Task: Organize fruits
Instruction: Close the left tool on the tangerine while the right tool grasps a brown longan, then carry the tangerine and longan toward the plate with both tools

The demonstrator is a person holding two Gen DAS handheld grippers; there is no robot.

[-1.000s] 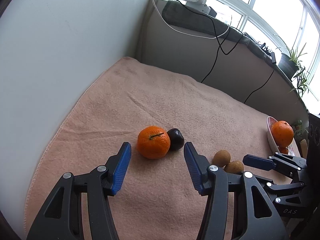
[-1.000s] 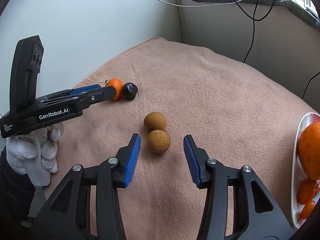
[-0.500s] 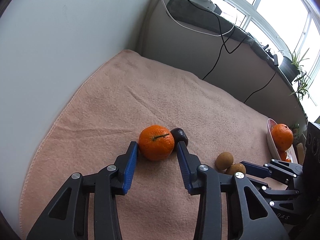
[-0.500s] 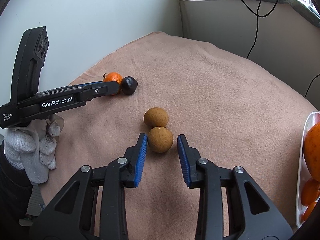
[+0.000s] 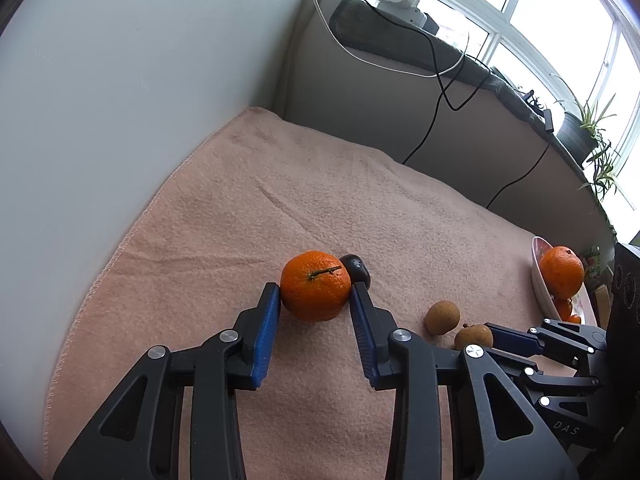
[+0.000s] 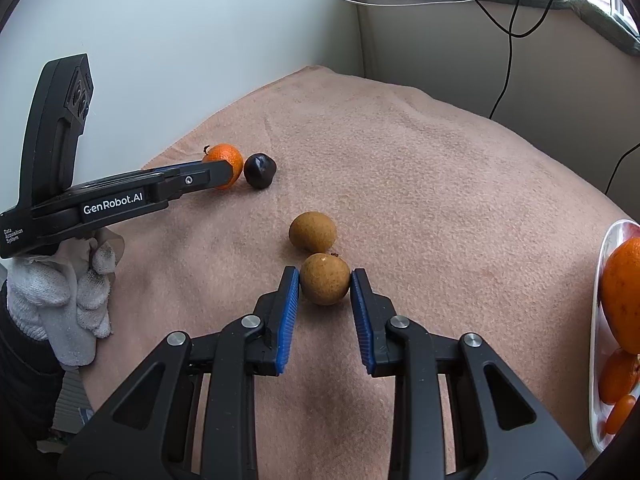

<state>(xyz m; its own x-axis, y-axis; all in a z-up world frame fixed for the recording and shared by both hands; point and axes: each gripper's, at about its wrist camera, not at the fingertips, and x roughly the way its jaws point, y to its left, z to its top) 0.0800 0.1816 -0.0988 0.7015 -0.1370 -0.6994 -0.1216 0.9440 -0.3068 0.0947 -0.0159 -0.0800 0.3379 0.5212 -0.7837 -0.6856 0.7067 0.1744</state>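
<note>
The white plate [image 6: 600,280] runs off the right edge of the right wrist view, so only its left rim and part of the oranges [image 6: 622,292] on it show. The left gripper's finger covers the near side of the mandarin [image 6: 224,158]. In the left wrist view the mandarin hides most of the dark fruit [image 5: 357,271], and the right gripper's finger covers part of the nearer brown fruit [image 5: 472,336].
</note>
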